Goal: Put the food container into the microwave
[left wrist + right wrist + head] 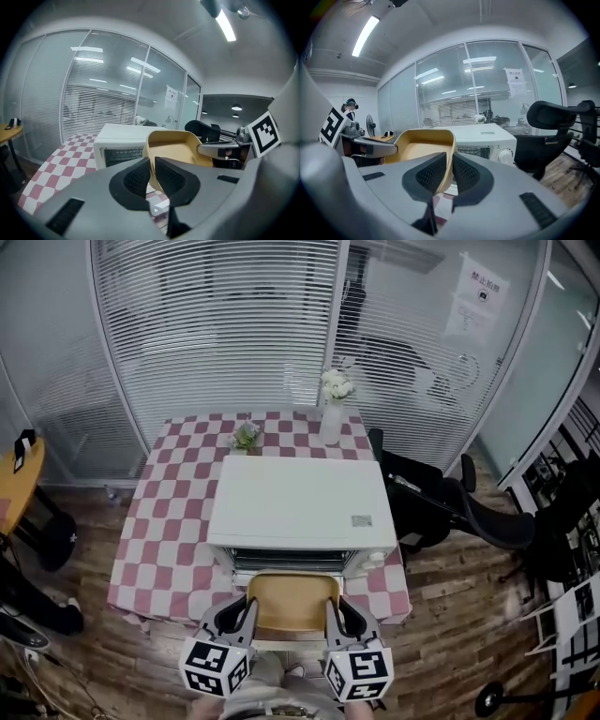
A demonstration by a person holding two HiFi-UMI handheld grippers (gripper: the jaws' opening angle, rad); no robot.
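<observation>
Tan food container (292,601) was held level just in front of the white microwave (300,502), close to its front face and not yet inside. The left gripper (152,165) pinched the container's left wall between its two jaws, and the right gripper (452,161) pinched the opposite wall likewise. The microwave stood on a table with a red-and-white checked cloth (169,512). A white vase of flowers (331,413) stood behind the microwave, and a black office chair (469,507) stood off the table beside it.
</observation>
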